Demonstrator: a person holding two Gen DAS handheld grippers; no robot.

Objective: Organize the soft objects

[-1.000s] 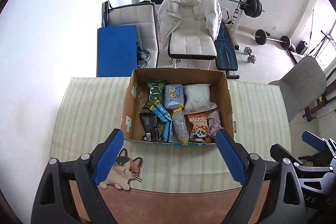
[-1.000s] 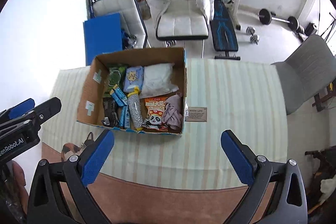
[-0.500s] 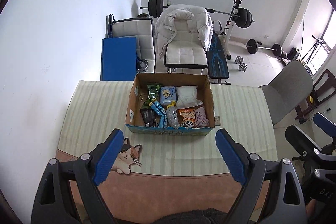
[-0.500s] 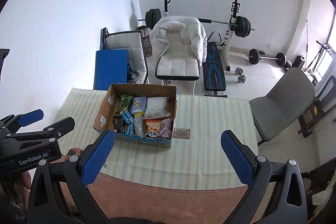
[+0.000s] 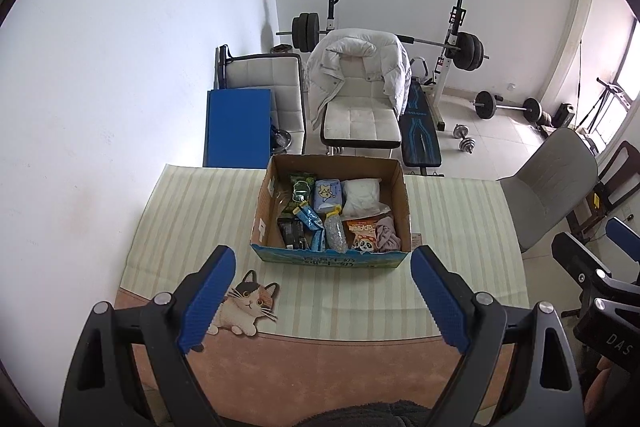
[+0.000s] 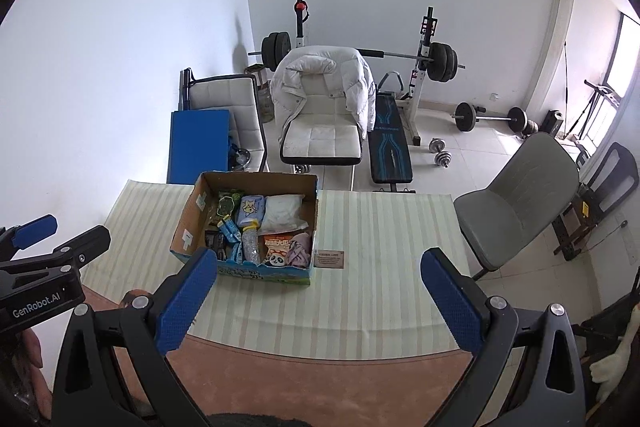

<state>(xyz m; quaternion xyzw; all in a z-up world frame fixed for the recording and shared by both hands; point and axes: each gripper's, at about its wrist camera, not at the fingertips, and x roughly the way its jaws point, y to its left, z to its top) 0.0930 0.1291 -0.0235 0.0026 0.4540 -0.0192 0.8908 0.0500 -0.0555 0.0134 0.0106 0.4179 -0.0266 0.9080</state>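
An open cardboard box [image 5: 396, 187] [image 6: 188, 223] stands on a striped table mat [image 5: 192, 211] [image 6: 380, 267]. It holds snack packets, a white soft bag [image 5: 362, 193] [image 6: 282, 211], a pink cloth [image 5: 386, 237] [image 6: 300, 251], a blue tissue pack [image 5: 328, 193] and a plastic bottle [image 5: 335, 235]. My left gripper [image 5: 320, 299] is open and empty, held high above the table's front edge, well back from the box. My right gripper [image 6: 320, 301] is open and empty, right of the left one [image 6: 40, 267].
A cat-shaped mat [image 5: 248, 305] lies front left. A small plaque [image 6: 329, 259] lies right of the box. Beyond the table stand a white chair with a jacket [image 5: 360, 95], a blue panel [image 5: 238, 127], a weight bench [image 5: 420, 131] and a grey chair [image 6: 516, 195].
Both grippers have pulled back and risen away from the box, which now looks smaller and farther off. Both stay open and empty.
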